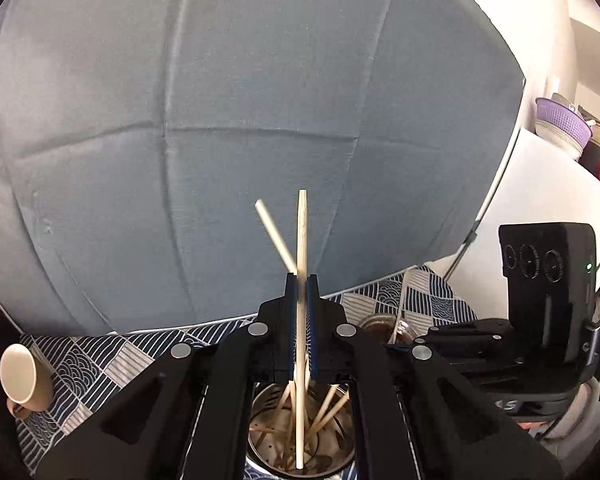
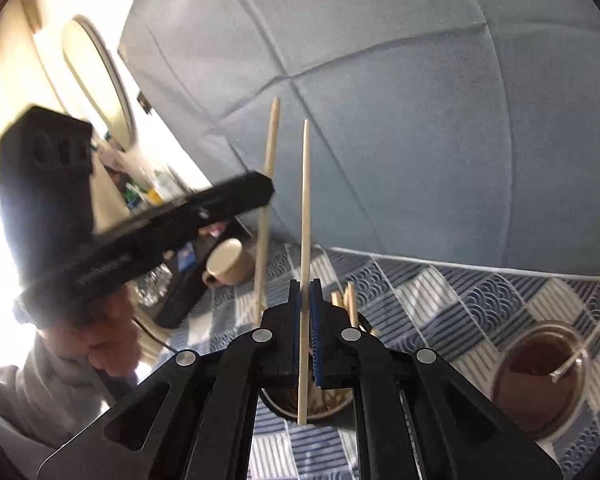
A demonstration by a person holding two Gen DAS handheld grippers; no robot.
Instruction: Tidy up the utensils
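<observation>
In the left wrist view my left gripper (image 1: 301, 280) is shut on an upright wooden chopstick (image 1: 301, 232), right above a round metal holder (image 1: 260, 436) that holds several chopsticks. A second pale stick (image 1: 275, 236) leans behind the jaws. In the right wrist view my right gripper (image 2: 305, 286) is closed down on another upright chopstick (image 2: 305, 208), above a round cup (image 2: 336, 404) with sticks in it. The left gripper (image 2: 236, 196) shows there at the left, holding its chopstick (image 2: 271, 140).
A patterned blue-and-white tablecloth (image 2: 440, 292) covers the table. A beige mug lies on its side (image 1: 20, 376) (image 2: 226, 266). A glass jar of brown liquid with a spoon (image 2: 540, 372) stands at the right. A blue-grey cushioned backrest (image 1: 260, 100) rises behind.
</observation>
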